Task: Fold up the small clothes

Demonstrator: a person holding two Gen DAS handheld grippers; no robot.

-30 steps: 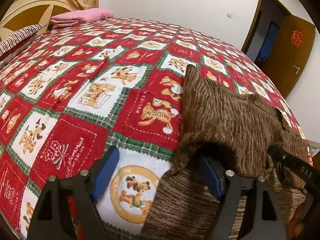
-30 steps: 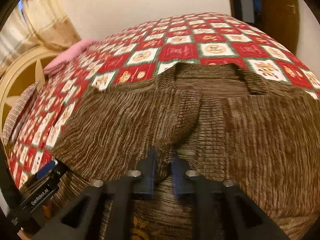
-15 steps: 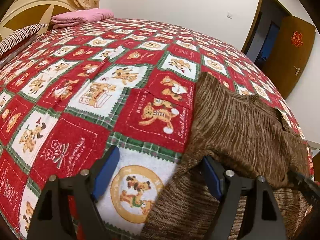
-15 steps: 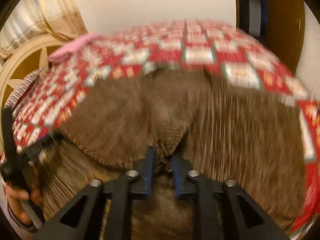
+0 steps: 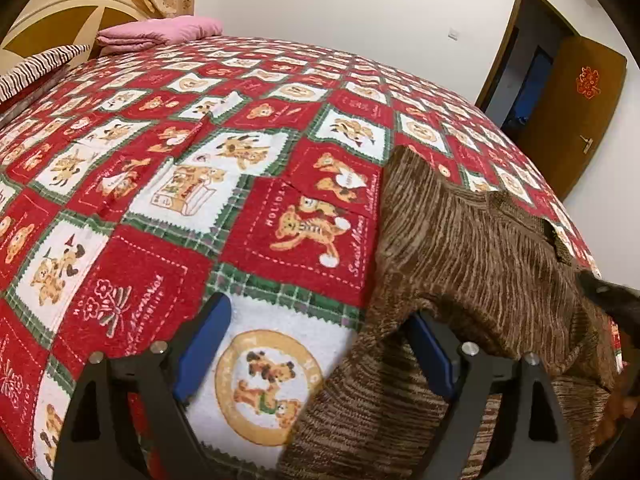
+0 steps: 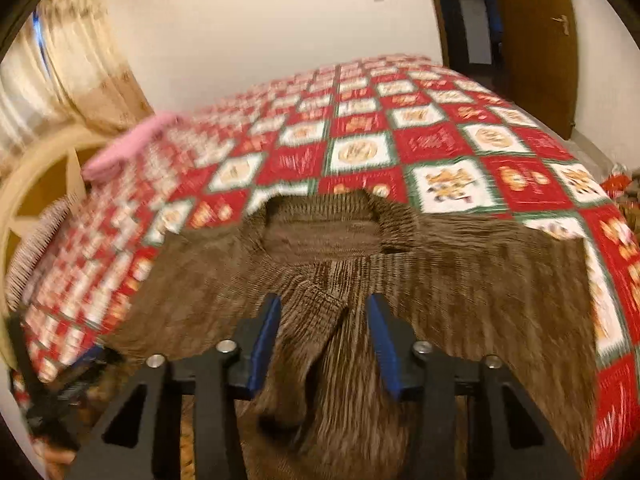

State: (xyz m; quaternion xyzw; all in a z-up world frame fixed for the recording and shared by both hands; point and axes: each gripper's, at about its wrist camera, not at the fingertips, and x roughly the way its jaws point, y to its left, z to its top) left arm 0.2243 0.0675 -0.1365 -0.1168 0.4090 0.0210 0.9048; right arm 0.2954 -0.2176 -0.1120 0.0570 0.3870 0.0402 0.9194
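Left wrist view: the brown knit sweater (image 5: 480, 248) lies on the bed (image 5: 160, 200), to the right of the left gripper (image 5: 316, 344). Its jaws stand wide and are opening; only the right pad (image 5: 432, 356) meets a raised fold, with bare quilt between them.

Right wrist view: the sweater's neckline (image 6: 320, 232) points away, long axis running ahead. The right gripper (image 6: 324, 344) straddles a bunched ridge, jaws apart and closing, pads clear of it. This hand is judged nearer.
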